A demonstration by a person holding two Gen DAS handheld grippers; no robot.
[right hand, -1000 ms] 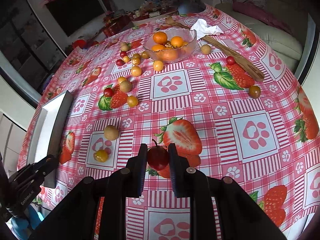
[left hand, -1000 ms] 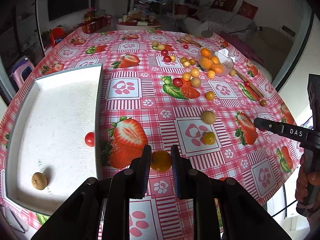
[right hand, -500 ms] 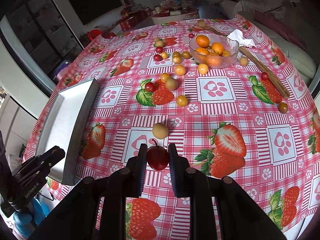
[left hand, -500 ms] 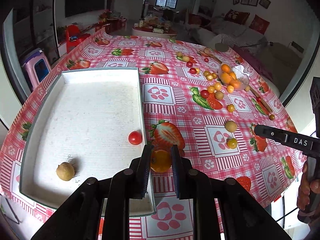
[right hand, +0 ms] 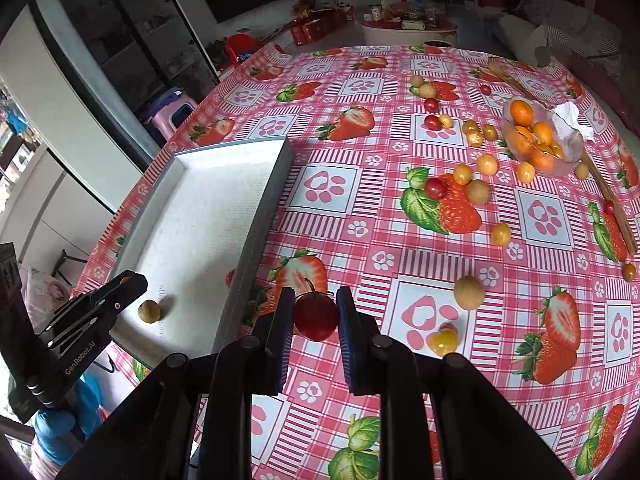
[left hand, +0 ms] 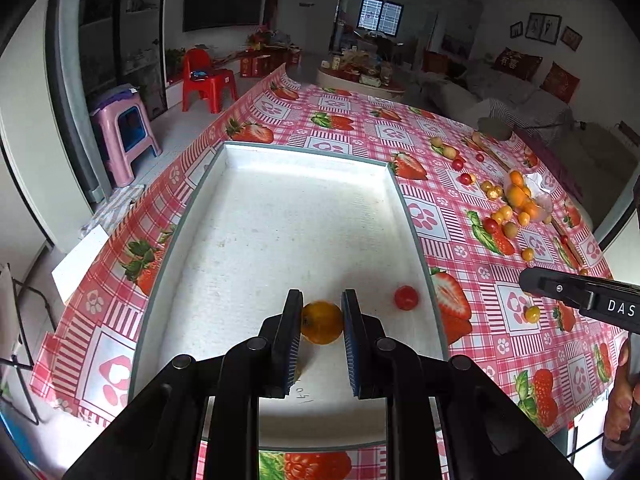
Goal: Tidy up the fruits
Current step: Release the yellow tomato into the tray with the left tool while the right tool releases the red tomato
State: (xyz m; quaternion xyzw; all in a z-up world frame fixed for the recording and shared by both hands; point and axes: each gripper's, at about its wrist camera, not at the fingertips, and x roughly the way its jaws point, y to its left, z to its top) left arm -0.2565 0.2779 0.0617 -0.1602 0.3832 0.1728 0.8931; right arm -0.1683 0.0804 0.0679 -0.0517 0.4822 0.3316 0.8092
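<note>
Left tool (left hand: 322, 322) now over tray (left hand: 304, 160), clamping one orange fruit (left hand: 322, 321)

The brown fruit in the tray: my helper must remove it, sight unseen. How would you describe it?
Find the white tray at the tablecloth's left edge. Near its front end lies the brown fruit, small, round and dull tan. The tray's other loose fruit is a glossy red tomato.

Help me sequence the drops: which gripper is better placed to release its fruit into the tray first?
Left. The left gripper already holds its orange fruit over the white tray; the right gripper and its red fruit are outside the tray wall.
</note>
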